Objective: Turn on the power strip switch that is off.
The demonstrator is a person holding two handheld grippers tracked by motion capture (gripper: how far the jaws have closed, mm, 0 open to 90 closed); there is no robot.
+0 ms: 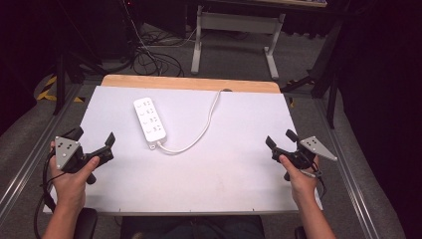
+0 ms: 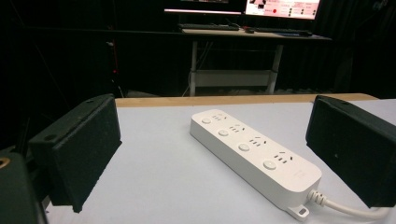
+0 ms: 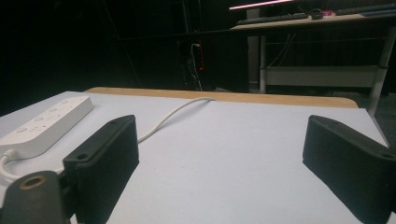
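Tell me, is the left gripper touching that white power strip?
Apart. In the high view, bare white table lies between the left gripper and the power strip; the left gripper view shows its open jaws short of it.

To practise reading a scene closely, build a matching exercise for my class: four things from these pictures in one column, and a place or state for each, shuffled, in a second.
Things:
1. power strip
2. left gripper
3. right gripper
4. white cable

Descriptions:
A. open, at the table's right edge
B. lies flat on the table, left of centre
C. runs to the table's far edge
D. open, at the table's left edge

Pairs: 1-B, 2-D, 3-A, 4-C
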